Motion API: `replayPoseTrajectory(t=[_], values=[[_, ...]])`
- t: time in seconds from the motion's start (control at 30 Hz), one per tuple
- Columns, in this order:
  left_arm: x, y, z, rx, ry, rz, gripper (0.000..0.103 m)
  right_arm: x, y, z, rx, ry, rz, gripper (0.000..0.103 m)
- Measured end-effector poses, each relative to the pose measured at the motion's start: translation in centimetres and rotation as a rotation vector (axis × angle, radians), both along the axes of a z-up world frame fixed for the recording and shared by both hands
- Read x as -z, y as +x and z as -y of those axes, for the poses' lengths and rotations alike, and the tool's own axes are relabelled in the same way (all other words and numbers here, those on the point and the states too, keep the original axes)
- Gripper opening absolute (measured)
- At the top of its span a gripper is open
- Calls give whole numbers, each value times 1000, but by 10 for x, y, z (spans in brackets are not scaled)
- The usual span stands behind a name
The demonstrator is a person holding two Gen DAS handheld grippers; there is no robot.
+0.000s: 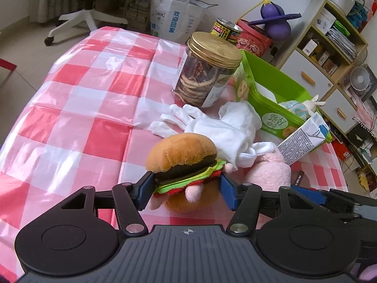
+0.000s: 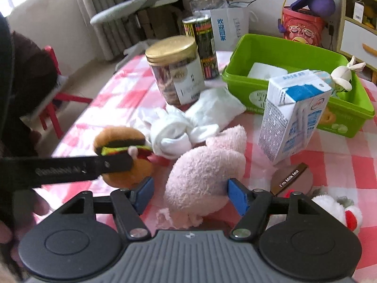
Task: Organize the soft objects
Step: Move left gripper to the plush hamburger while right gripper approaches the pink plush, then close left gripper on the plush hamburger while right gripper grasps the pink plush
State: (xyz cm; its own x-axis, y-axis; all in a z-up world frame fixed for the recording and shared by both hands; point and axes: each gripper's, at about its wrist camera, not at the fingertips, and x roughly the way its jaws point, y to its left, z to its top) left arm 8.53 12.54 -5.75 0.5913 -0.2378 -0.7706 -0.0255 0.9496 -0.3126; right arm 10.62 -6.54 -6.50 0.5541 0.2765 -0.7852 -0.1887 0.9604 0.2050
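My left gripper (image 1: 186,189) is shut on a plush hamburger toy (image 1: 181,155) and holds it just above the checked tablecloth; the toy also shows in the right wrist view (image 2: 120,141). My right gripper (image 2: 189,193) is open, its blue pads on either side of a pink plush (image 2: 202,172), without touching it. White gloves (image 2: 186,127) lie crumpled beyond both toys. A green bin (image 2: 292,52) at the back right holds a white item and a small bunny toy (image 2: 344,75).
A gold-lidded jar (image 2: 175,70), a tall can (image 2: 202,44) and a milk carton (image 2: 292,115) stand on the table. A brown "Milk tea" plush (image 2: 292,179) and a white-and-red plush (image 2: 337,210) lie at the right. Shelves (image 1: 329,54) stand beyond the table.
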Motion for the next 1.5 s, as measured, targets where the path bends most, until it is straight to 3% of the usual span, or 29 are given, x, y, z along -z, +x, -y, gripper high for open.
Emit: replayPoseTrajectory(t=[0.27,0.47,0.63,0.83,1.17,1.3,1.5], values=[[3,3,1,-3,2,2,61,13,7,-1,30,-79,-4,45],[8,7,1,-18,-19,-11,65,21,7,-9,13,-184,-5,39],[11,11,1,-30,-39,-19,67,25,9,-8,14,-217,11,22],[15,14,0,-41,-69,-18,69,17,7,9,15,-99,17,18],[22,22,2,-63,-109,-23,69,-11,-3,58,54,182,-3,18],[17,23,7,-68,-87,-28,63,-20,-8,71,67,242,-9,18],[5,19,9,-64,-86,-24,62,-32,-16,88,78,306,-12,18]])
